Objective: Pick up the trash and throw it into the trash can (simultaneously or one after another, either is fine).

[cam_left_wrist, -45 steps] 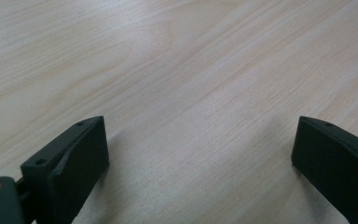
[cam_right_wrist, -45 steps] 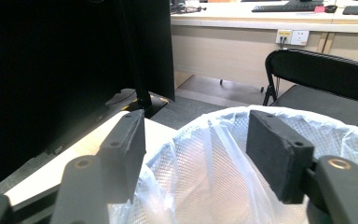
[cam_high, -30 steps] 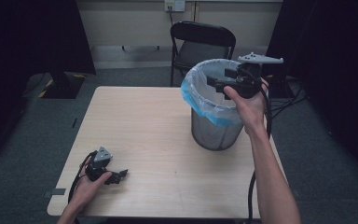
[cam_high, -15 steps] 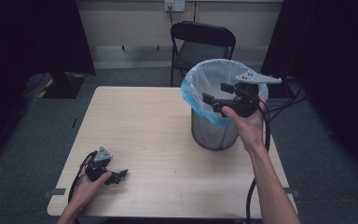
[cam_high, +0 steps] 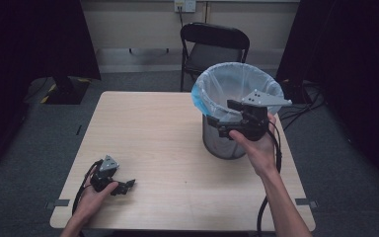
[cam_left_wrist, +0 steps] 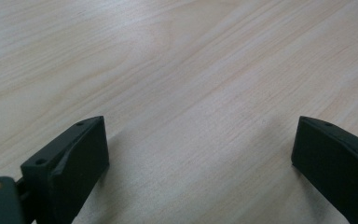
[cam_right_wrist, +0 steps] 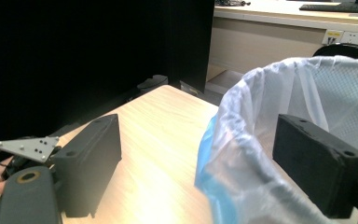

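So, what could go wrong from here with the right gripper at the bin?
The right gripper, jaws open, straddles the thin plastic liner at the rim of the grey mesh waste bin. Closing may tear the liner or pull it off. The bin stands near the wooden table edge; a push might tip it.

No text, label, brand, number or sign can be read on anything in these pictures; every surface that shows is plain or too small to make out.
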Available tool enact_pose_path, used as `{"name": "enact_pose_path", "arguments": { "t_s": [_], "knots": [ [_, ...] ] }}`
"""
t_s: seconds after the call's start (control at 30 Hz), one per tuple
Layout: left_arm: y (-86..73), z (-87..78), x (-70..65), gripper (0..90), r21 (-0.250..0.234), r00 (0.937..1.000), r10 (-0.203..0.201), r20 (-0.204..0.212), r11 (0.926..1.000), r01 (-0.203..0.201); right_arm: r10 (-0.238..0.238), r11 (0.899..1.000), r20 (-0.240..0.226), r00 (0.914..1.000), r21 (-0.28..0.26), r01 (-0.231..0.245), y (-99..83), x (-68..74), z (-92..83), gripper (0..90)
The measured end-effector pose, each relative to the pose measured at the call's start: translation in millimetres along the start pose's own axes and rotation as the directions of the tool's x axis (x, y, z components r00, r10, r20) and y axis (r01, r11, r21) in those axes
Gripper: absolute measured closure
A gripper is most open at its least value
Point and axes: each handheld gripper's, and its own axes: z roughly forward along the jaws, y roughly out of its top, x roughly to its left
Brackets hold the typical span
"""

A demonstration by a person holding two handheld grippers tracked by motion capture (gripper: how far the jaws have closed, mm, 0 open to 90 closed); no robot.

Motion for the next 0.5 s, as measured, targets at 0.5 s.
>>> {"name": "enact_pose_path", "arguments": {
  "t_s": [0.5],
  "knots": [
    [0.0, 0.0, 0.0, 3.2, 0.000, 1.0000, 0.000, 0.000, 1.0000, 0.000, 0.003, 1.000, 0.009, 1.0000, 0.008, -0.003, -36.6, 17.2, -11.1, 15.7]
  ]
}}
